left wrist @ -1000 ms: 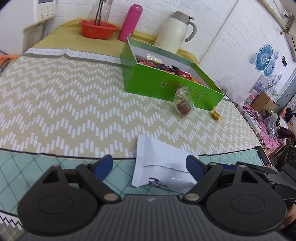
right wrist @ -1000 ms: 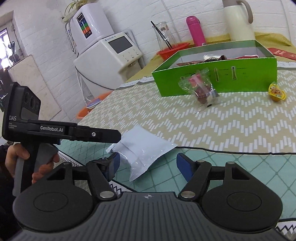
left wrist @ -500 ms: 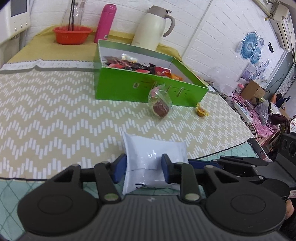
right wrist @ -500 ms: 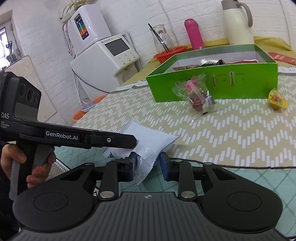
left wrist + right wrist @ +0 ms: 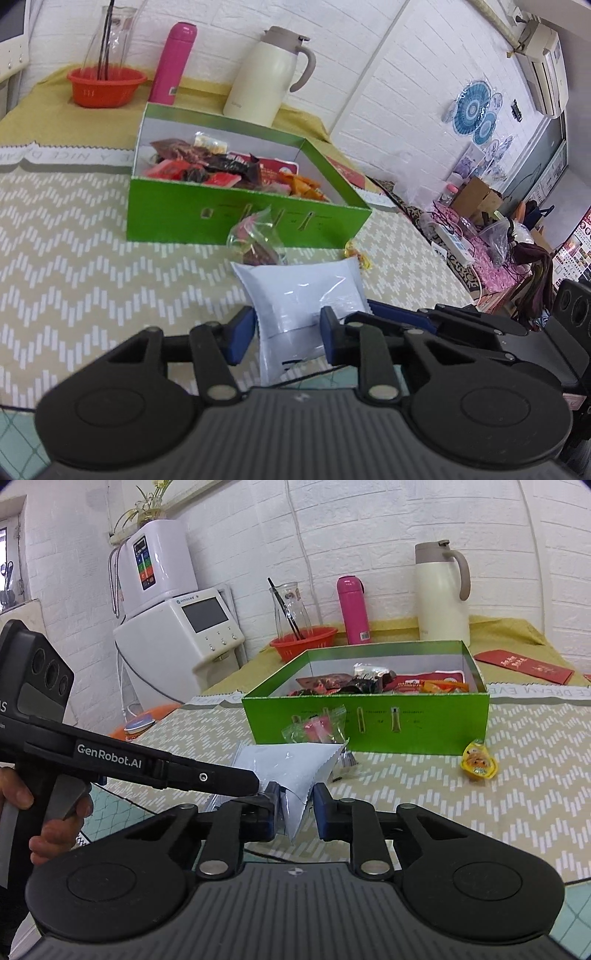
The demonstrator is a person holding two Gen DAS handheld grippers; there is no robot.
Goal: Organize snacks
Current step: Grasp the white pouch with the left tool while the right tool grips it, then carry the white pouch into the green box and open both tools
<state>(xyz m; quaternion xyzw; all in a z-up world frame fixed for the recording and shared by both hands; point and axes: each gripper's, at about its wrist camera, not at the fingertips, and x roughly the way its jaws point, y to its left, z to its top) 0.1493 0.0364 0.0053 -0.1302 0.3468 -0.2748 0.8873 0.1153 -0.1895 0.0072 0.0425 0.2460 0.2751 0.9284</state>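
**Both grippers now pinch the white packet, just clear of the table**

Over the near edge of the table, the white snack packet (image 5: pixel 301 295) has gone from lying flat between wide-open jaws to being gripped from two sides. At the left, the left gripper (image 5: pixel 286 330) has just been closing, and its blue pads (image 5: pixel 242 334) now press the packet's lower half so the film bulges between them. At the right, the right gripper (image 5: pixel 295 806) has also just been closing; it holds a crimped corner of the same packet (image 5: pixel 291 771), which folds into a sharp wedge between narrow jaws. Compared with a second ago the packet stands more upright and sits nearer the green box (image 5: pixel 236 218) — it looks lifted, though I cannot tell whether its lowest edge is fully off the cloth. My reading is that the pickup is done and the carry to the box comes next.

Materials, left to right: the tablecloth (image 5: pixel 74 266) is a flat woven beige with white chevrons. The packet is glossy white film, puffed like a pillow, with zigzag-cut ends — slippery and easily crushed, I would judge. Beyond it lies a clear crinkled wrapper (image 5: pixel 255 240) with a dark sweet inside, touching the box front. The box is stiff green card, white inside, open-topped, and already holds many red and dark wrappers. Further right lies a small yellow jelly cup (image 5: pixel 479 762) — smooth, shiny plastic, just beside the box.
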